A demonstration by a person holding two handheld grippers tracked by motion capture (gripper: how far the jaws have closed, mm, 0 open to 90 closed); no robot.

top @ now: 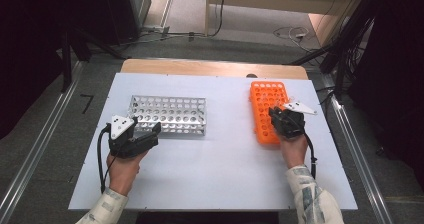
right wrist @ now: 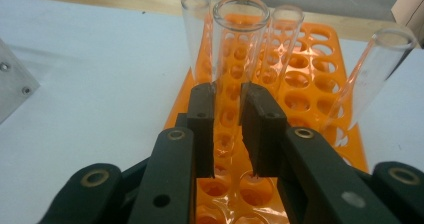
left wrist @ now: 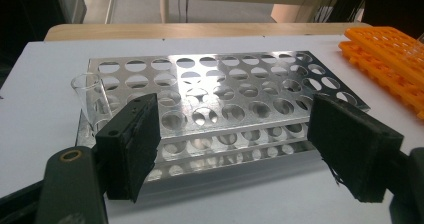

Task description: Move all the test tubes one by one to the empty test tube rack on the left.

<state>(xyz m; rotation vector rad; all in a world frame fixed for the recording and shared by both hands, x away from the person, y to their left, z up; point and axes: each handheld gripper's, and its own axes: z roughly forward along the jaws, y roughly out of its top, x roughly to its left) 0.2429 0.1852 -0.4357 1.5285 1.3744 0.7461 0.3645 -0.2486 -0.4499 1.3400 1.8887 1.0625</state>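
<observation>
A lab: test-tube racks (top: 169,115) and glass tubes (right wrist: 235,59) on a white table (top: 215,174).

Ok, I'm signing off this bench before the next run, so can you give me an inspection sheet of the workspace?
Surface: white table top, bare in front.
Job's things: orange rack holding glass tubes; metal rack with one glass tube at a corner.
Clutter: nothing seen.
Grippers: right gripper shut on a clear tube standing in the orange rack; left gripper open, jaws either side of the metal rack's near edge, not pressing it.
Cables: one trails from each gripper; loose cables on the floor beyond.
Surroundings: grey carpet, floor rails, dark stands.
</observation>
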